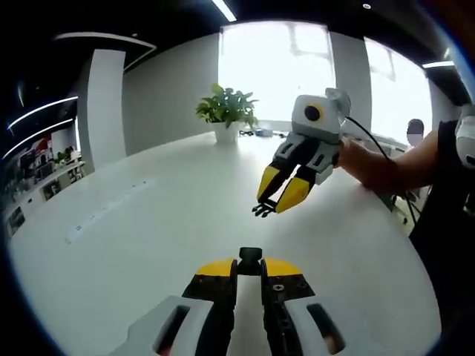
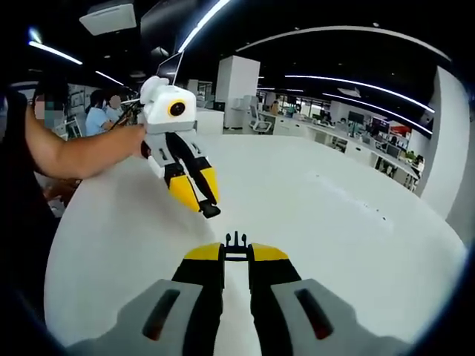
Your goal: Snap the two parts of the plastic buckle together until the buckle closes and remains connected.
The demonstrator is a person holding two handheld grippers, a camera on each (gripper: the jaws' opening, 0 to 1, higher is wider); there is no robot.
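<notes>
Both buckle halves held above the white worktop (image 1: 133, 245): socket half (image 1: 250, 256) clamped in left tool (image 1: 249, 268), pronged half (image 2: 235, 241) clamped in right tool (image 2: 236, 256). Best aligned prong-to-socket, squared, then pushed straight together.

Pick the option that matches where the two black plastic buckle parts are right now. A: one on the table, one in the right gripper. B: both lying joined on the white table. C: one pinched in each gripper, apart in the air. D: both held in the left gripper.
C: the left gripper pinches the black socket-shaped buckle part and the right gripper pinches the black pronged buckle part, held apart above the white table.
</notes>
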